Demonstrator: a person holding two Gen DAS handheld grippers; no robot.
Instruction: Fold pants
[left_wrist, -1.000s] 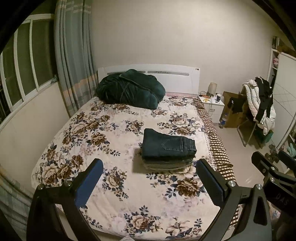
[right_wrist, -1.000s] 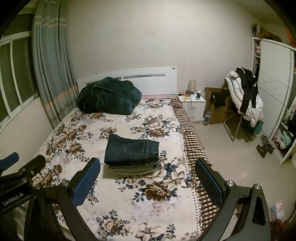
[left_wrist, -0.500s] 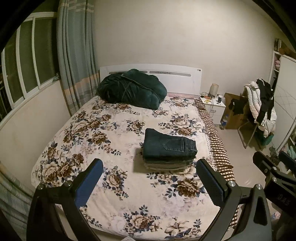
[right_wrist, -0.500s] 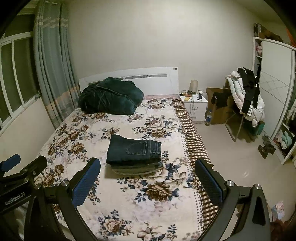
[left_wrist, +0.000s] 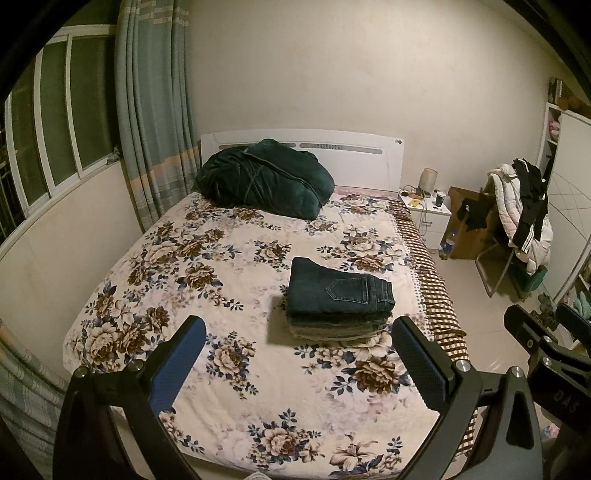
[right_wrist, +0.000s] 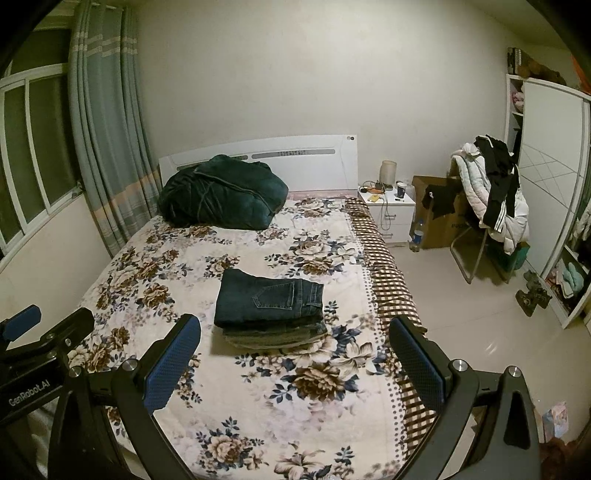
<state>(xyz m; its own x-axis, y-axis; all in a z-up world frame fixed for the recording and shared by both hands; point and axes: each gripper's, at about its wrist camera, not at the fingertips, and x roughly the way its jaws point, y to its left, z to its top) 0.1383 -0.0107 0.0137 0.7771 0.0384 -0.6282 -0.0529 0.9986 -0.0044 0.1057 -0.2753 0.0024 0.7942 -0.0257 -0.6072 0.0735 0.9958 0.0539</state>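
Note:
A stack of folded pants (left_wrist: 338, 302) lies on the floral bed (left_wrist: 207, 280), right of the middle, with dark blue jeans on top. It also shows in the right wrist view (right_wrist: 269, 308). My left gripper (left_wrist: 297, 360) is open and empty, held back above the foot of the bed. My right gripper (right_wrist: 295, 356) is open and empty too, beside it. The right gripper's tips show at the right edge of the left wrist view (left_wrist: 546, 332). The left gripper's tips show at the left edge of the right wrist view (right_wrist: 44, 325).
A dark green bundled quilt (left_wrist: 262, 177) lies by the white headboard (left_wrist: 354, 155). A white nightstand (right_wrist: 391, 210), a cardboard box (right_wrist: 439, 218) and a chair heaped with clothes (right_wrist: 491, 192) stand right of the bed. Curtains (left_wrist: 155, 122) and a window are on the left.
Both grippers have drifted slightly back and up from the bed. The pants stack has not moved.

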